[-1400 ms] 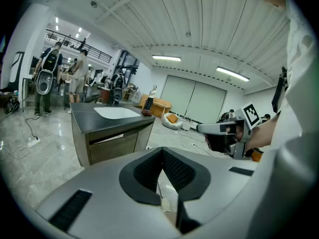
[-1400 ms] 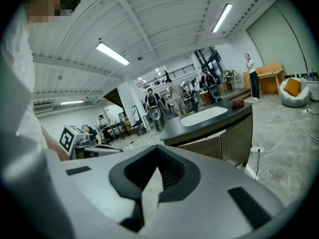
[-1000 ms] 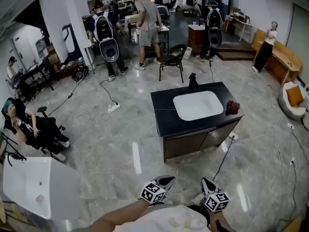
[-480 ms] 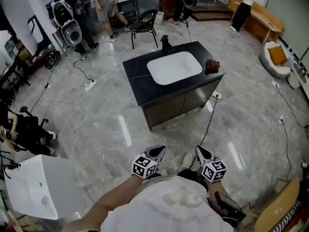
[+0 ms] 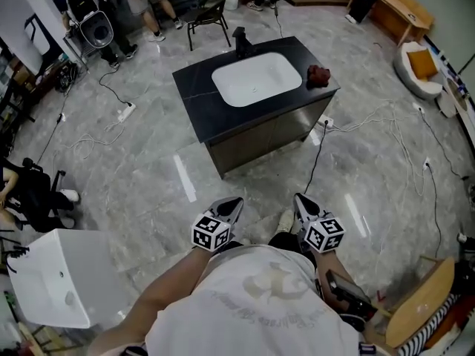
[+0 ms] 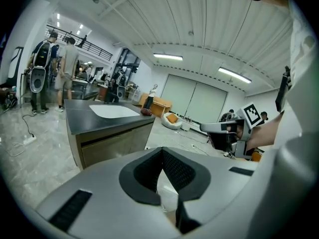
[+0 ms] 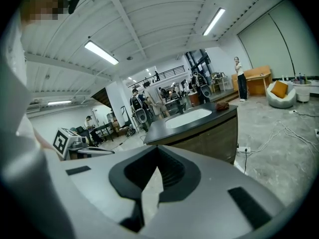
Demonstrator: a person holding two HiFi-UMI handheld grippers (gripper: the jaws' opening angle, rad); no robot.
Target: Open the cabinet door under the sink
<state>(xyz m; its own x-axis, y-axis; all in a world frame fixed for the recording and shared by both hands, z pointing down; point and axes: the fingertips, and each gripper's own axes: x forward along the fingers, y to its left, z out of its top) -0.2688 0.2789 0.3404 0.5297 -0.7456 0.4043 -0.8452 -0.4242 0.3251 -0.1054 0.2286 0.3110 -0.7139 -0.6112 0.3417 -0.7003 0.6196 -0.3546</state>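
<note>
Standing well apart from the cabinet door — it's shut, under the sink, facing the person. Left gripper & right gripper sit near the waist, jaws pressed together, empty — nothing w/in reach yet.

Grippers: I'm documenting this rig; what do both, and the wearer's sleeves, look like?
The left gripper and right gripper have light grey shells with black textured pads. Each carries a cube of black-and-white square markers. The person wears a white short-sleeved T-shirt.
</note>
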